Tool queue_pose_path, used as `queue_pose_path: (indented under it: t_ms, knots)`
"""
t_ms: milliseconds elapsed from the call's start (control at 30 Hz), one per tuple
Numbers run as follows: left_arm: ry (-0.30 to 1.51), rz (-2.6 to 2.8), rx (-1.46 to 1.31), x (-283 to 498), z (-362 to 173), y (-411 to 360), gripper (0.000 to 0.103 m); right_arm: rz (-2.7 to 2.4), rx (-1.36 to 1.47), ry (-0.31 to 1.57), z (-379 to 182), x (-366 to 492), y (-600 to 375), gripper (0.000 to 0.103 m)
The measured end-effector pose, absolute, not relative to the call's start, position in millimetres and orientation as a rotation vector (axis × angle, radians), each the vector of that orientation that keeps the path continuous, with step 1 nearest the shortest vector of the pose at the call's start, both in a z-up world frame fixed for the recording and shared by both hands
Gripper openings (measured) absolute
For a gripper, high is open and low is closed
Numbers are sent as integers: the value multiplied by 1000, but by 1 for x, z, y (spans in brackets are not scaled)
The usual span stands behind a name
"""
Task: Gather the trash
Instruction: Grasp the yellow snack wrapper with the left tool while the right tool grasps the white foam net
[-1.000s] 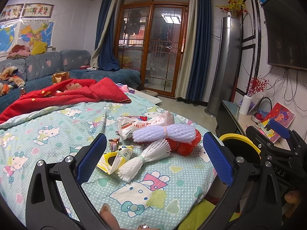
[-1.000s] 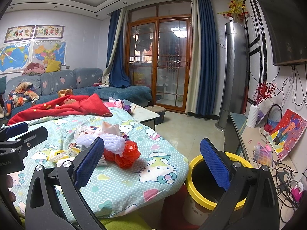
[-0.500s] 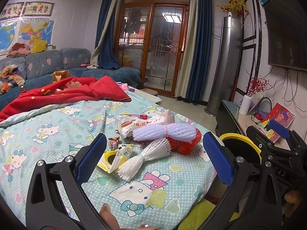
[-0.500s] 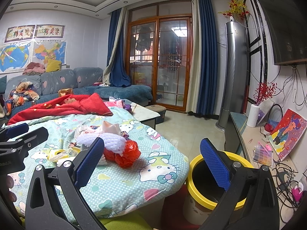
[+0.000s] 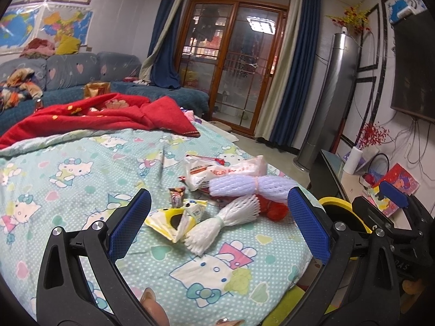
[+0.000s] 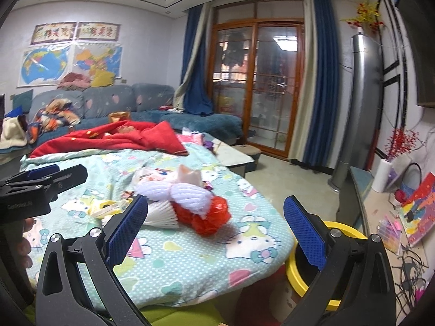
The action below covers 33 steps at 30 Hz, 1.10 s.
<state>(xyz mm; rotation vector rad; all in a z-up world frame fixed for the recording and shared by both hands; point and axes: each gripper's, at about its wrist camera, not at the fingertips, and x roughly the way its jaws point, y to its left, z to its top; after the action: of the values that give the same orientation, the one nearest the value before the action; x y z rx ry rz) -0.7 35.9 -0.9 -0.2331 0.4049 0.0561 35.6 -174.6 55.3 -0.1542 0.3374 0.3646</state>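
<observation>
A quilt with a cartoon-cat print covers most of both views, a red blanket bunched at its far end. The bin, yellow-rimmed, stands on the floor by the quilt's right edge; the right wrist view looks into its open mouth, while the left one catches only a slice of rim behind the finger. The trash lies in a loose heap near that edge: a white bag, two foam nets, a red mesh, a yellow wrapper and a candy wrapper. Only the left wrist view shows the wrappers clearly; the right one has them half hidden behind its left finger. The left gripper is spread wide and empty, the heap lying between and just beyond its blue pads. The right gripper also gapes wide, holding nothing, with the red mesh ahead between its fingers and the bin behind the right one.
</observation>
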Motion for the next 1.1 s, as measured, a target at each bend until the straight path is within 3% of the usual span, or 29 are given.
queue_pose_path:
  t_ms: [400,733,800,867,1000,1100]
  knots:
    - [476,129,-348,7,-20,85,92,488,-203,376,53,47,-140,97]
    - [652,88,-497,35,-60,114,92,521,-318,402,45,85,-125,97]
    - [673,68,-521,41,-67,117,89,526,-346,420,41,94,-122,94]
    - [695,54,-538,47,-72,118,79,535,-374,433,36,102,-120,86]
    - [733,19,-566,60,-79,119,71,535,-443,452,28,117,-113,84]
    - [764,8,-604,66,-86,121,63,521,-529,477,17,129,-105,75]
